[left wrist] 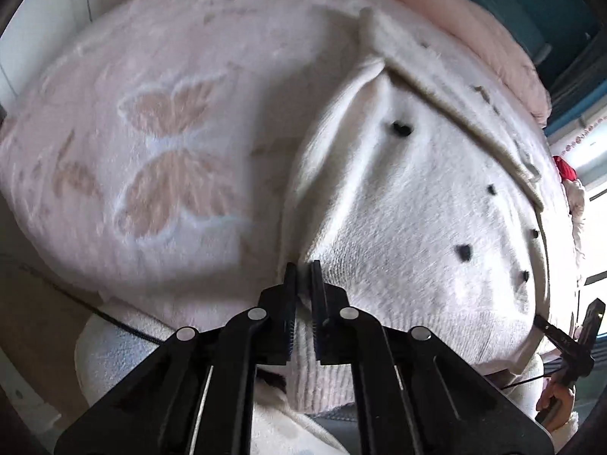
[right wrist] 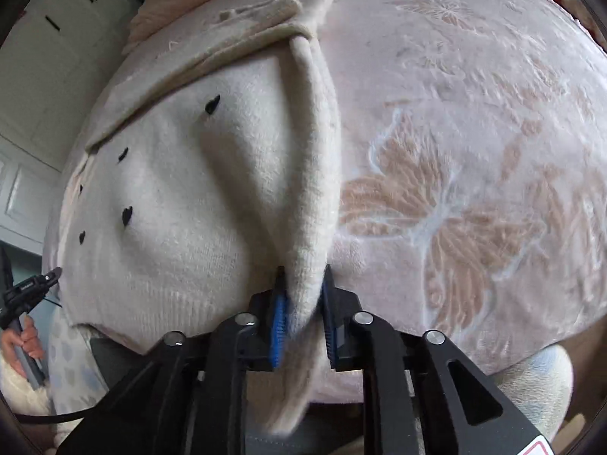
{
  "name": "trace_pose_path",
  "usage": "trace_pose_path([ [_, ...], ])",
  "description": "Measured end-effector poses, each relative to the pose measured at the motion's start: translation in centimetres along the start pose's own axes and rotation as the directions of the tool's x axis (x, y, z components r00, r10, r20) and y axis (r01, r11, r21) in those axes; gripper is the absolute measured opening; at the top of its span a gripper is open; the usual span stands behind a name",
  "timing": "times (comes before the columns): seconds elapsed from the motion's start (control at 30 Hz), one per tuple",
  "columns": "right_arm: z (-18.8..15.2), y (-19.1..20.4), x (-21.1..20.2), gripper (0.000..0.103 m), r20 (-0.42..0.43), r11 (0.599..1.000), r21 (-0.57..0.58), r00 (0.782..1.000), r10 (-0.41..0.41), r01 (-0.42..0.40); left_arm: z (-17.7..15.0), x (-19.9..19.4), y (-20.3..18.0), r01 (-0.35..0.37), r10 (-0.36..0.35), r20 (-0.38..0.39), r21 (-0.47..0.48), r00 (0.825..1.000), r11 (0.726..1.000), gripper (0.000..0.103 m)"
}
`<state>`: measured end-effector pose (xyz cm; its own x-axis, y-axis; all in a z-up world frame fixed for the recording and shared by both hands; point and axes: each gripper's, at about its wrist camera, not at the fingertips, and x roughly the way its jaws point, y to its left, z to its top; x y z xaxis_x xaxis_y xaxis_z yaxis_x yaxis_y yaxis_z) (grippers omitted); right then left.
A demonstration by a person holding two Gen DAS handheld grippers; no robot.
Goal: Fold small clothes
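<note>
A small white knit sweater (left wrist: pixel 409 204) with black heart dots lies on a pink butterfly-pattern blanket (left wrist: pixel 167 159). My left gripper (left wrist: pixel 303 269) is shut on the sweater's near left hem corner, with the ribbed edge hanging down between the fingers. My right gripper (right wrist: pixel 302 276) is shut on the sweater's (right wrist: pixel 182 204) near right edge, where a folded ridge of knit runs up from the jaws. A beige collar band (right wrist: pixel 212 57) lies across the sweater's far end. The right gripper (left wrist: pixel 569 337) also shows at the left wrist view's right edge.
The blanket (right wrist: pixel 474 174) covers a bed. White cabinets (right wrist: pixel 41 60) stand at the left of the right wrist view. The other gripper (right wrist: pixel 30 288) and a hand show at that view's left edge. Red items (left wrist: pixel 565 168) lie at the bed's far side.
</note>
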<state>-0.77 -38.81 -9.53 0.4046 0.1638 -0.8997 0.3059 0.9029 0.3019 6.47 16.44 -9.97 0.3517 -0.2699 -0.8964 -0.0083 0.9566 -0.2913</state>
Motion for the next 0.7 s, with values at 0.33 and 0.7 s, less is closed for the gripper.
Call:
trace_pose_path([
  [0.33,16.0,3.9,-1.4,0.062,0.291,0.998,-0.021,0.955,0.058,-0.054,13.8,-0.9,-10.4,0.161,-0.175,0.244,0.079,0.954,0.984,0.029],
  [0.7,26.1,4.6,5.8,0.01,0.318,0.993,0.027,0.943,0.1,-0.114,20.7,11.7,-12.3,-0.009,0.003,0.189,0.03,0.982,1.0,0.016],
])
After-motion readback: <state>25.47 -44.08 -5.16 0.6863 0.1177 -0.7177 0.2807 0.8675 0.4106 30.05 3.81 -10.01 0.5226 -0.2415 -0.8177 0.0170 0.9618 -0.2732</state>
